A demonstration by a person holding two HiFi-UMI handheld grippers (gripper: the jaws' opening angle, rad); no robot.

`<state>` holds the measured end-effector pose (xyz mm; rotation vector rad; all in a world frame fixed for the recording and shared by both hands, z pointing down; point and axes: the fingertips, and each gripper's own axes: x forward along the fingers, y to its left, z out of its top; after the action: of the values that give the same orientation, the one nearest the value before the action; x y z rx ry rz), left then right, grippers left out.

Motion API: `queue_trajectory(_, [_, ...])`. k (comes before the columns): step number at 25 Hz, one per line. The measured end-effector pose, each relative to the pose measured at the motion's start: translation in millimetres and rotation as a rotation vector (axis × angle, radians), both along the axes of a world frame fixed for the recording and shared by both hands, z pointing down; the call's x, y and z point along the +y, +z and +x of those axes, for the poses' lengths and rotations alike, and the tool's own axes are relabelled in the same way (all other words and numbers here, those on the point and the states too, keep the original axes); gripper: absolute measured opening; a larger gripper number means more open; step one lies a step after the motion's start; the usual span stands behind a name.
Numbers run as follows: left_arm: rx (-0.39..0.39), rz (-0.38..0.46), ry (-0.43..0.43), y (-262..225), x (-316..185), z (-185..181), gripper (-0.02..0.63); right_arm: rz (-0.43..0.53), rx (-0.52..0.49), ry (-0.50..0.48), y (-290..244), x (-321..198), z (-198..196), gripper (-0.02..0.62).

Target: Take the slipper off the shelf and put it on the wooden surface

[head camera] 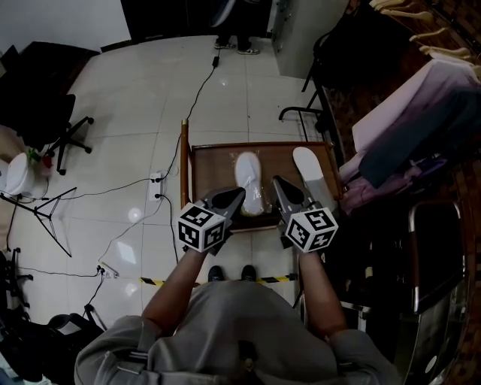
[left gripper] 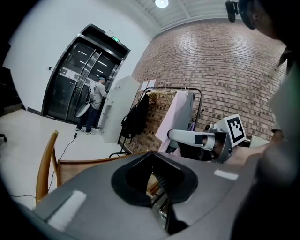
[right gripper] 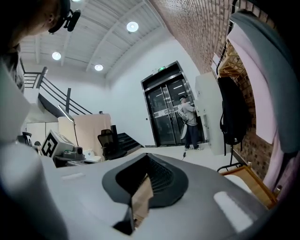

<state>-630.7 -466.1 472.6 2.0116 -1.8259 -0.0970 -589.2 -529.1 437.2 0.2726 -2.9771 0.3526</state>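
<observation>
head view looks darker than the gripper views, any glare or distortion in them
Head view: dim overall, dark at the edges, small glare spots on the floor tiles. Left gripper view: fisheye bend, black corners, ceiling lamp blown out. Right gripper view: same bend and black corners, bright ceiling lamps.

White slipper flat on wooden surface

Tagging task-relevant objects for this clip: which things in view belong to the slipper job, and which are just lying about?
Job:
- slipper lying on the wooden surface
- second slipper at its right edge
- left gripper and right gripper, both shut, empty

Lying about:
- office chair
- power strip
- hanging clothes
</observation>
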Motion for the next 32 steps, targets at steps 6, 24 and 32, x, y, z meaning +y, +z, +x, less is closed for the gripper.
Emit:
queue_trajectory(6, [-0.017, 0.018, -0.013, -13.8, -0.7, -6.6, 0.005, 0.022, -0.019, -0.052, -16.2, 5.2, -12.4, 0.000])
queue_trajectory(24, [-0.027, 0.016, -0.023, -18.5, 4.5, -8.2, 0.005, 0.034, -0.030, -0.071, -24.9, 5.5, -18.4, 0.000])
queue_trajectory(32, [-0.024, 0.012, -0.022, -15.6, 8.7, -4.4, 0.005, 0.033, -0.031, -0.069, -25.3, 9.0, -14.2, 0.000])
